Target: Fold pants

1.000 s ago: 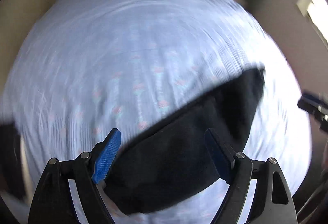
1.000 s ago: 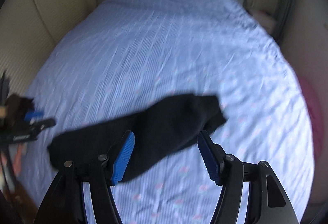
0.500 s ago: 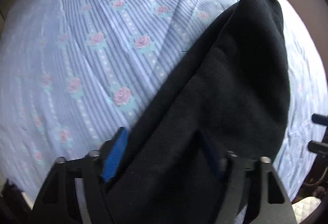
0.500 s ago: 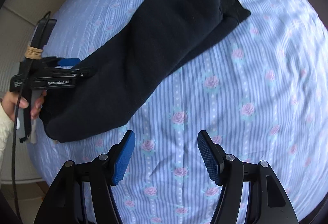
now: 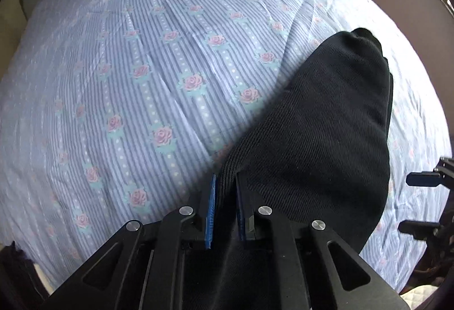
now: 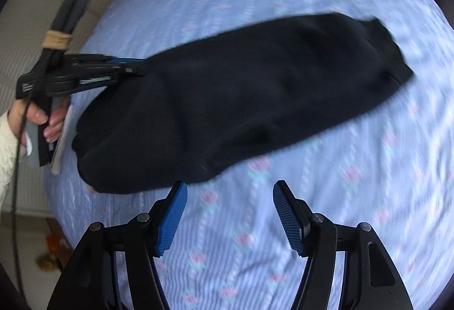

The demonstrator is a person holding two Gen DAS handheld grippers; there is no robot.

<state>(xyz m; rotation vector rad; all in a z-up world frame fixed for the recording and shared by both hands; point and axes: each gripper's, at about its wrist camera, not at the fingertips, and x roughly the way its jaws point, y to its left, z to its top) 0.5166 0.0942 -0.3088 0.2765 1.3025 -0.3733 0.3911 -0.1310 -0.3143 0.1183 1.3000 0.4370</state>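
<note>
Left wrist view, from left to right:

- Bedsheet [image 5: 147, 77]: pale blue, striped, printed with pink roses and creased; most of the view is filled by it.
- Left gripper [image 5: 225, 206]: blue pads [image 5: 210, 213] are seen brought almost together on a ridge of black cloth at one end of the garment. The jaws have just been closing, and the fabric is pinched between them.
- Black pants [image 5: 326, 139]: ribbed knit, laid on the bedsheet, stretched away from the pinched end toward the upper right.
- Right gripper [image 5: 420, 205]: only two dark fingertips are seen at the right edge, apart from each other.

Right wrist view, from left to right:

- Hand [image 6: 42, 119] in a cream knit sleeve [image 6: 5, 145]: the handle of the left gripper [image 6: 133, 66] is held by it; the tips are closed on the near-left corner of the pants.
- Black pants [image 6: 241, 100]: laid in a long band across the bedsheet [image 6: 354, 182], running from lower left to upper right.
- Right gripper [image 6: 229, 213]: jaws stand well apart, with nothing between them; it is placed over bare sheet just beside the lower edge of the pants, without touching.
</note>
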